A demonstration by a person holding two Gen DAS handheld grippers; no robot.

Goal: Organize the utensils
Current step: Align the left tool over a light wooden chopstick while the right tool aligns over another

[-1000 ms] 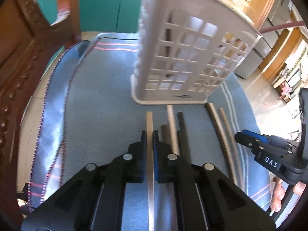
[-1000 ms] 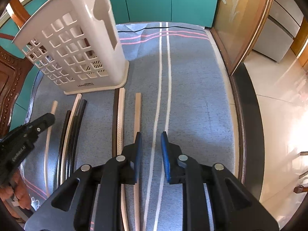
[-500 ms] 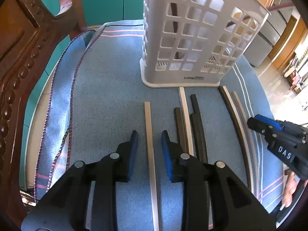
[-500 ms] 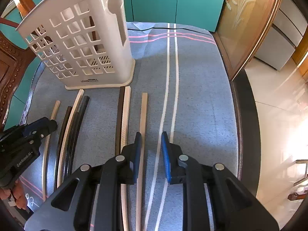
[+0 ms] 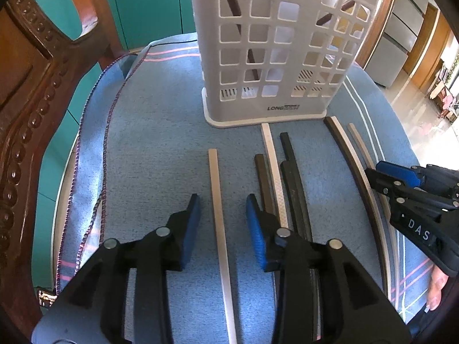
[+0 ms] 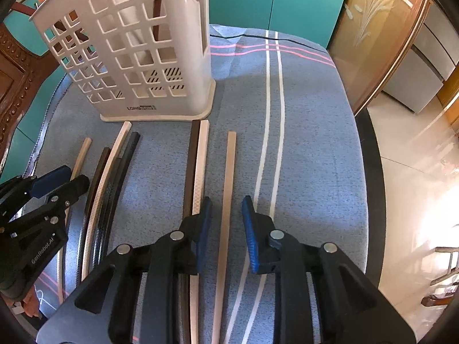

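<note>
Chopsticks laid out on a blue striped cloth in front of a white utensil holder.

A pale chopstick (image 5: 219, 215) lies flat between the parted jaws of the left gripper (image 5: 222, 215), which have just been opening; the pads do not touch it. A tan chopstick (image 6: 228, 189) lies between the jaws of the right gripper (image 6: 225, 223), also just opening and clear of it. Further dark and light chopsticks (image 5: 275, 177) lie side by side between the two. The perforated utensil holder (image 5: 275, 46) stands upright just beyond their tips on the blue cloth (image 5: 160, 132), a carved wooden chair (image 5: 25, 91) beside it.
</note>
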